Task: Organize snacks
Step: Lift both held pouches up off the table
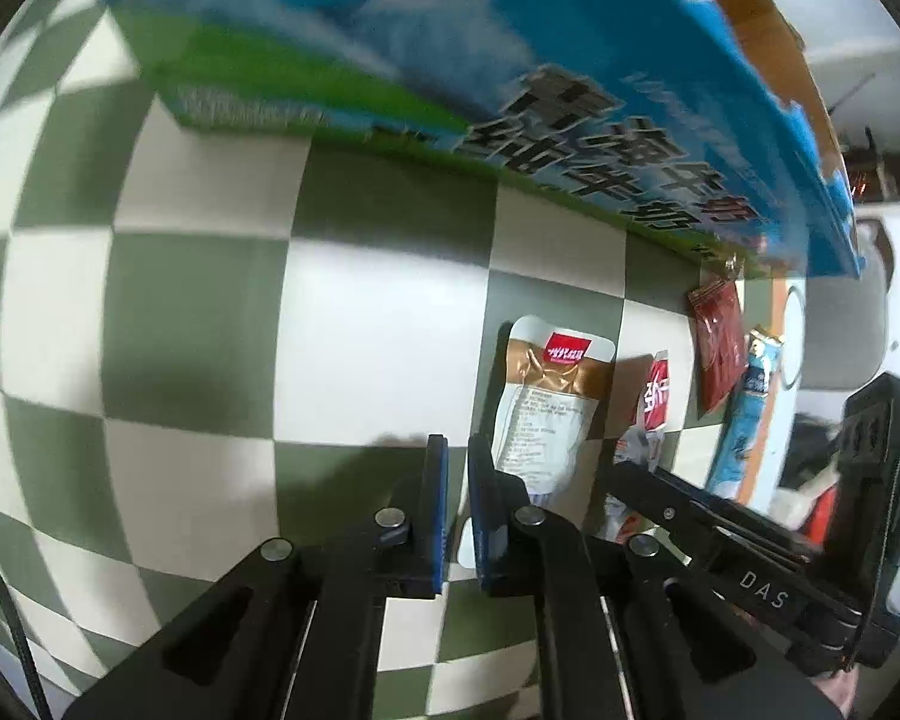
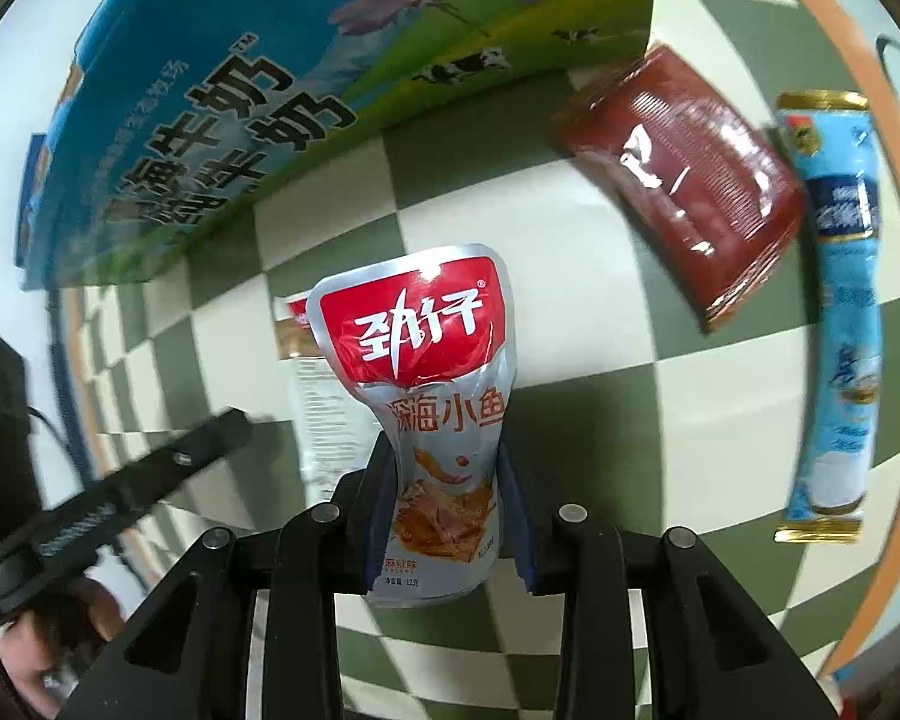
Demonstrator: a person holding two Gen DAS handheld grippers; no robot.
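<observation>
A: Right hand-held gripper [image 2: 447, 516]?
B: Clamping the silver-red fish snack pouch [image 2: 426, 396], holding it over the checkered counter [image 2: 660, 408].
A: Left hand-held gripper [image 1: 457, 468]?
B: Sitting clenched, empty, beside the brown pouch [image 1: 546, 402].

Left gripper [image 1: 457, 480]: points steeply down, jaws nearly together, narrow gap, nothing between blue pads [image 1: 437, 516]. Right gripper [image 2: 444, 498]: points steeply down, jaws part-closed, pads pinching lower half of snack pouch [image 2: 423, 396], pouch lifted clear of cloth. Right gripper visible beside left in left wrist view.
</observation>
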